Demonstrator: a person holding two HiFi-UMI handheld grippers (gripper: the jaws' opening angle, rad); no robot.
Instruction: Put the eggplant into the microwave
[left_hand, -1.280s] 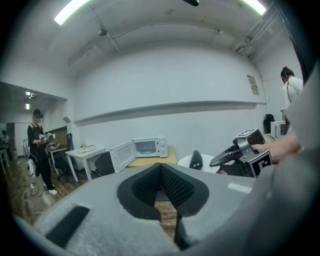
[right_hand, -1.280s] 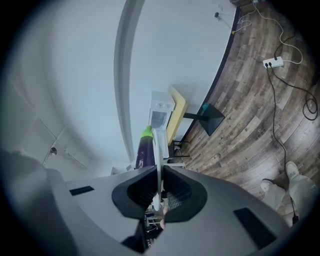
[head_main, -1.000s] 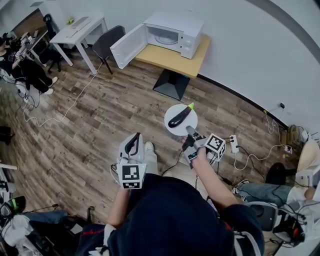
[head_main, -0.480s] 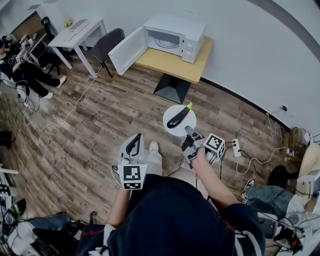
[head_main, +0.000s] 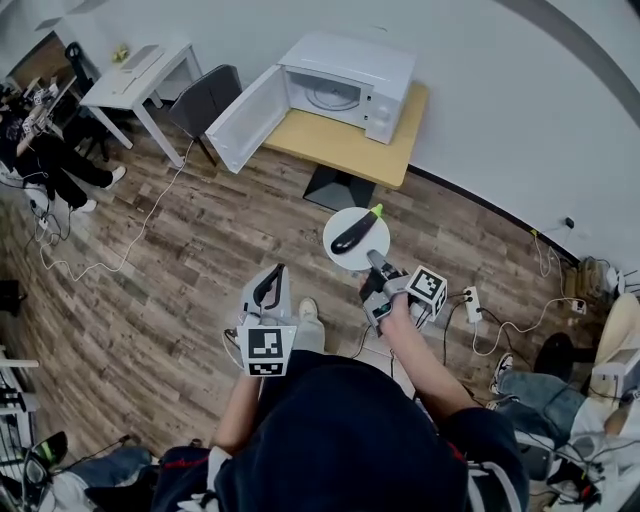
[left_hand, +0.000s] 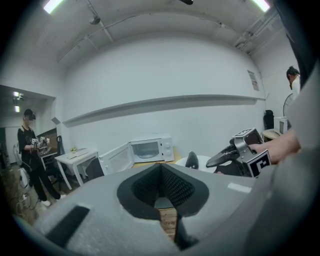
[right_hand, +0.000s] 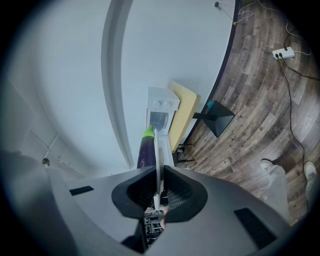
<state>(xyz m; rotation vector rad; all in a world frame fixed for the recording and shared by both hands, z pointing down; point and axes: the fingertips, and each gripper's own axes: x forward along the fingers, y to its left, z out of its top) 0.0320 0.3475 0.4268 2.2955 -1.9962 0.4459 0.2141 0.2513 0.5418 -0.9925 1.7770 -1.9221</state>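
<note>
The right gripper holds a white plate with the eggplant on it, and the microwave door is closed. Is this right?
No. The microwave door stands open, as the head view shows. The right gripper does hold the plate carrying the eggplant.

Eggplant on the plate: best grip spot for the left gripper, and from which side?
Probably mid-body of the eggplant, from above on its left, jaws across the long axis. It lies flat and slanted on the plate, green stem away; the right gripper clamps the near rim.
</note>
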